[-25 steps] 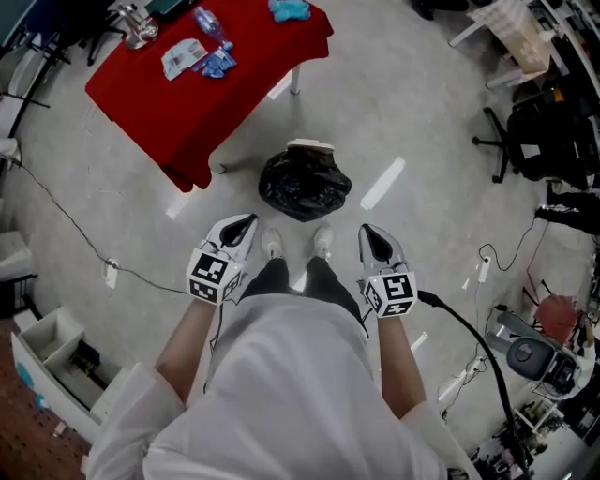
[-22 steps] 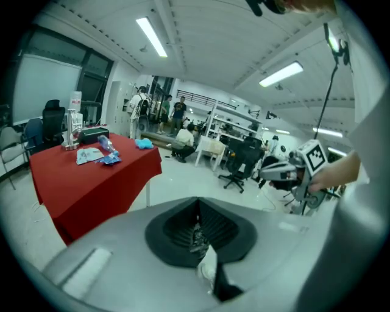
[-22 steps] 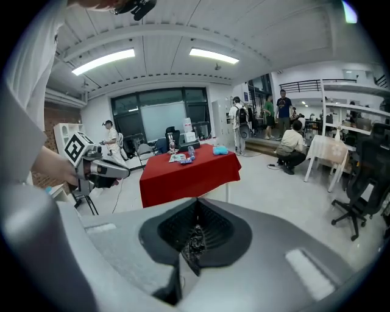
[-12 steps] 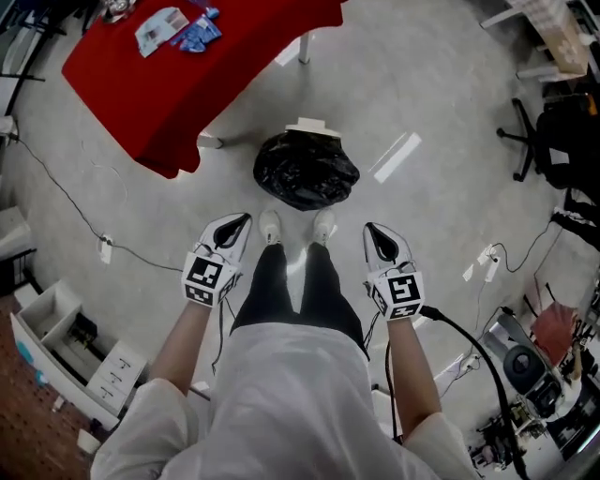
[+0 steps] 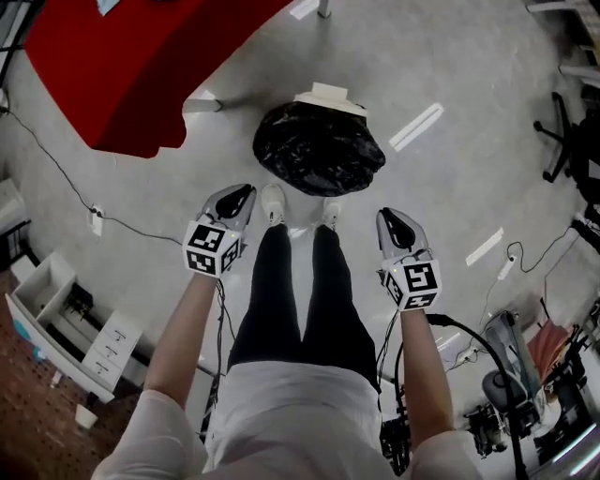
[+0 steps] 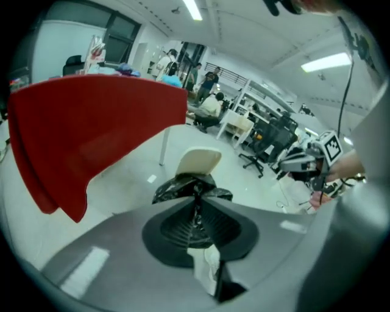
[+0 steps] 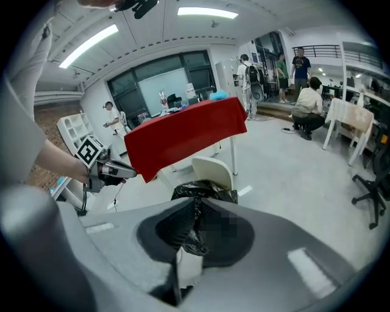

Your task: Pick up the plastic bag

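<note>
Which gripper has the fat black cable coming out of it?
The right gripper: a thick black cable trails from its back end, while the left gripper shows no thick one. Both grippers' jaws are opening, with nothing between them.

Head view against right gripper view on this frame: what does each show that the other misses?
Only the head view shows the person's dark trouser legs and the long cable trailing across the floor. Only the right gripper view shows the ceiling lights, the windows and people in the background. Both show the black plastic bag on the floor near the red-covered table.
</note>
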The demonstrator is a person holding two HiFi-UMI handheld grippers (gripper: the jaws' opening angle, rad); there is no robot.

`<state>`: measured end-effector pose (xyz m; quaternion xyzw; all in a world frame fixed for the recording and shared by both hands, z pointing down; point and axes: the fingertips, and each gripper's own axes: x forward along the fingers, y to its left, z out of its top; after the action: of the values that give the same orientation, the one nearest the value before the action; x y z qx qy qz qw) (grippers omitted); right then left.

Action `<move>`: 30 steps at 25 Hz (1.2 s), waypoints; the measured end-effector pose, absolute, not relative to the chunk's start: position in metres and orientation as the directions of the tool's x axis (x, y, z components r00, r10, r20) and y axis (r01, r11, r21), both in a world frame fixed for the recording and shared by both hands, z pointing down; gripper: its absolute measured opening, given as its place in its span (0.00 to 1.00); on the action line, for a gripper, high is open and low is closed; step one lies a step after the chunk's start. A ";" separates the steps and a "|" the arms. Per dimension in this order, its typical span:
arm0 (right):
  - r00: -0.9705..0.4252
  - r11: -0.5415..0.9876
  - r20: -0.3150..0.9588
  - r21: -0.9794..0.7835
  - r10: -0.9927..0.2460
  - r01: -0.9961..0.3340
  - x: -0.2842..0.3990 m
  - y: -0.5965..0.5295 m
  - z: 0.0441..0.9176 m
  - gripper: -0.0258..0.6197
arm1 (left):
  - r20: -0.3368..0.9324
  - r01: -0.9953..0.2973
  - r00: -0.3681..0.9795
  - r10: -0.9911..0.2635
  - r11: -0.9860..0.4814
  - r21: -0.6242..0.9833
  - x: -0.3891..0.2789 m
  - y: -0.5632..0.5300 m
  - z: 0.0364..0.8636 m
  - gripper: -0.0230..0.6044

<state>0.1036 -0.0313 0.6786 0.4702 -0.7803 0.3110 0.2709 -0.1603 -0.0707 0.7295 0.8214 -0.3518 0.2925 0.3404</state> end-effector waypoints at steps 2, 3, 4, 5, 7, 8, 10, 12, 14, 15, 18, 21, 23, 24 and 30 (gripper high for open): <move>-0.411 0.363 0.730 -0.236 -0.546 -0.901 0.105 -0.035 0.709 0.09 | 0.748 -0.800 0.557 -0.360 -0.474 0.368 -0.171 -0.074 0.770 0.10; -0.413 0.364 0.737 -0.240 -0.535 -0.900 0.106 -0.035 0.723 0.09 | 0.763 -0.809 0.546 -0.346 -0.453 0.374 -0.176 -0.073 0.790 0.11; -0.414 0.365 0.746 -0.244 -0.522 -0.898 0.106 -0.034 0.736 0.09 | 0.778 -0.817 0.536 -0.328 -0.434 0.380 -0.181 -0.071 0.809 0.12; -0.415 0.365 0.754 -0.247 -0.510 -0.897 0.107 -0.032 0.750 0.10 | 0.793 -0.824 0.525 -0.308 -0.416 0.384 -0.186 -0.068 0.828 0.14; -0.413 0.364 0.768 -0.250 -0.490 -0.897 0.109 -0.029 0.778 0.11 | 0.816 -0.837 0.508 -0.275 -0.382 0.392 -0.196 -0.064 0.867 0.17; -0.408 0.361 0.775 -0.249 -0.482 -0.899 0.111 -0.029 0.793 0.12 | 0.822 -0.842 0.504 -0.265 -0.362 0.400 -0.201 -0.064 0.885 0.18; -0.398 0.353 0.787 -0.244 -0.472 -0.903 0.115 -0.030 0.825 0.13 | 0.821 -0.849 0.510 -0.255 -0.302 0.434 -0.210 -0.068 0.920 0.20; -0.383 0.338 0.799 -0.240 -0.464 -0.910 0.120 -0.029 0.854 0.15 | 0.810 -0.847 0.530 -0.252 -0.216 0.486 -0.217 -0.072 0.950 0.24; -0.363 0.311 0.812 -0.236 -0.457 -0.921 0.127 -0.028 0.879 0.16 | 0.798 -0.837 0.547 -0.253 -0.146 0.528 -0.223 -0.073 0.971 0.28; -0.351 0.295 0.819 -0.234 -0.454 -0.927 0.132 -0.028 0.889 0.16 | 0.794 -0.833 0.552 -0.253 -0.129 0.538 -0.225 -0.073 0.979 0.29; -0.317 0.235 0.829 -0.230 -0.460 -0.944 0.145 -0.036 0.915 0.21 | 0.774 -0.815 0.577 -0.263 -0.124 0.566 -0.225 -0.081 0.992 0.35; -0.290 0.185 0.837 -0.228 -0.464 -0.956 0.157 -0.050 0.934 0.39 | 0.724 -0.773 0.628 -0.286 -0.119 0.623 -0.216 -0.094 0.993 0.41; -0.274 0.159 0.841 -0.225 -0.466 -0.961 0.164 -0.059 0.945 0.48 | 0.709 -0.758 0.646 -0.284 -0.129 0.639 -0.212 -0.101 0.998 0.43; -0.269 0.148 0.842 -0.226 -0.467 -0.963 0.167 -0.064 0.951 0.52 | 0.706 -0.754 0.651 -0.280 -0.131 0.644 -0.210 -0.105 1.003 0.44; -0.334 0.131 0.828 -0.309 -0.450 -0.942 0.162 -0.080 0.972 0.32 | 0.642 -0.682 0.716 -0.274 -0.080 0.726 -0.193 -0.125 1.020 0.25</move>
<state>0.1624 -0.0796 0.9722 0.5007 -0.6951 0.4290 0.2865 -0.1935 -0.1252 1.0202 0.7143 -0.3349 0.1731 0.5897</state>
